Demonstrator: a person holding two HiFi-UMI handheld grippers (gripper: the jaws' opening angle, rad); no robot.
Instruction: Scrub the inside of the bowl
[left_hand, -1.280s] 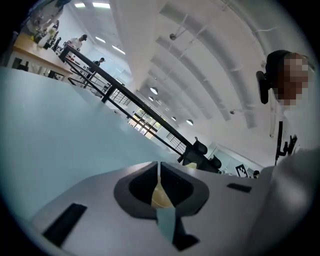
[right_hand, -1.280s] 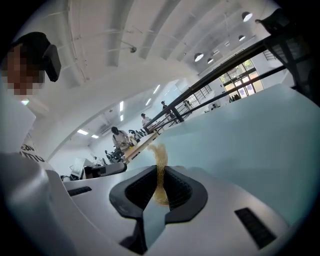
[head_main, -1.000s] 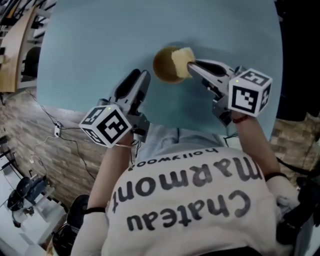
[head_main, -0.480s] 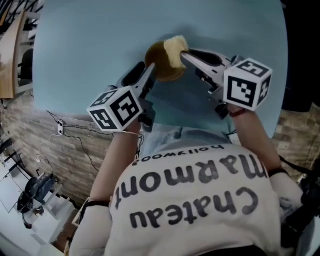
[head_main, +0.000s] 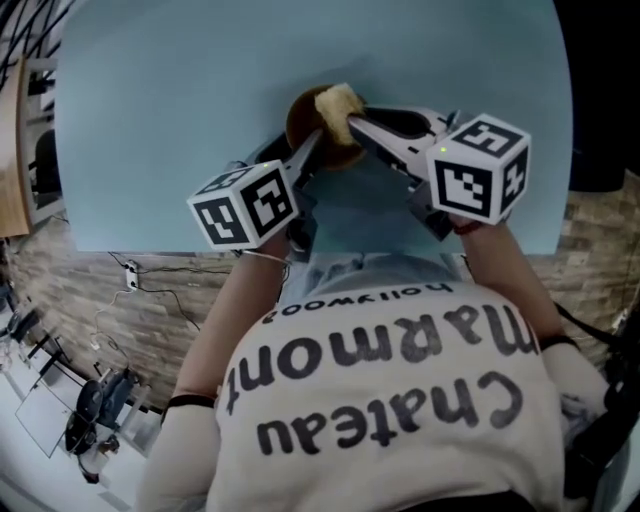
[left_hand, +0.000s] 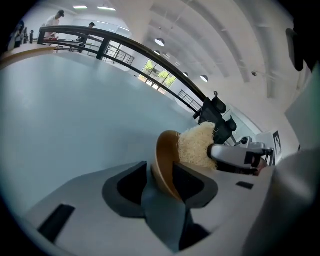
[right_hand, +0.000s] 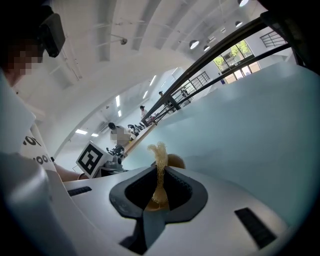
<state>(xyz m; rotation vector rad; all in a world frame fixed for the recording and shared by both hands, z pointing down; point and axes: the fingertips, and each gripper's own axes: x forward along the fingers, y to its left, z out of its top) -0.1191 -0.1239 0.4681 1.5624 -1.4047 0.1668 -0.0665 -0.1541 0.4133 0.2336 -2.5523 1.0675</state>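
Jaws of the right gripper (right_hand: 161, 172) are pressed together on a pale yellow fibrous sponge (right_hand: 159, 155), squeezing it into a thin upright strip whose frayed top stands above the fingertips. The head view shows the free bulk of the sponge sitting inside the brown bowl (head_main: 300, 118), in its far part. The left gripper (left_hand: 160, 169) has just been opening its jaws. They stand partly apart astride the bowl's near rim, one pad outside the wall and one inside, both close beside it, with no firm squeeze to be made out. The bowl rests on a pale blue table (head_main: 170, 100), near the edge closest to the person. Both grippers reach over that edge and meet at the bowl, the left from the lower left and the right from the right, each with its black-and-white marker cube nearer the person. A white shirt (head_main: 370, 400) with dark lettering fills the lower part of the head view
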